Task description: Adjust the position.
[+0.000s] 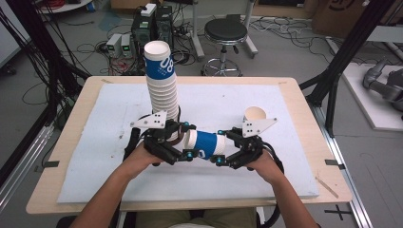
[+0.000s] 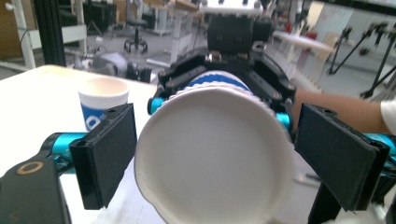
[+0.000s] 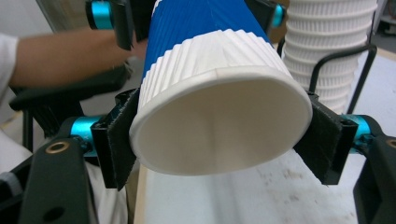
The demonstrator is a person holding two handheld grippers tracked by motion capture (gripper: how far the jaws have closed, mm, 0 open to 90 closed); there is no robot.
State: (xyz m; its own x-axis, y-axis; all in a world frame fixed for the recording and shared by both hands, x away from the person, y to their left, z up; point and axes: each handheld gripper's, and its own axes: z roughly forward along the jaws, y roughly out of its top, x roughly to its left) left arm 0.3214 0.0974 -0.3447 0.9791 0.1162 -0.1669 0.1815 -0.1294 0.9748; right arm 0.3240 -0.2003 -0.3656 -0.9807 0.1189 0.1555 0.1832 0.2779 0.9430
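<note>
A blue-and-white ribbed paper cup (image 1: 204,144) lies on its side in the air between the two grippers, just above the white mat (image 1: 95,142) near the middle of the bench (image 1: 76,102). The right gripper (image 1: 219,147) clamps the cup near its base: in the right gripper view both black pads (image 3: 119,135) press against the white ribbed band (image 3: 205,60) on either side of the cup's flat bottom (image 3: 219,126). The left gripper (image 1: 189,140) stands wide around the cup's open end; in the left gripper view its pads (image 2: 109,149) flank the rolled rim (image 2: 154,200) with a sliver of space on each side and do not press on it. Just behind the left gripper, toward the far edge of the bench, a tall stack of paper cups (image 1: 162,80) rises upright and leans a little. A single paper cup (image 1: 255,115) stands upright toward the right edge of the bench, just beyond the right gripper.
</note>
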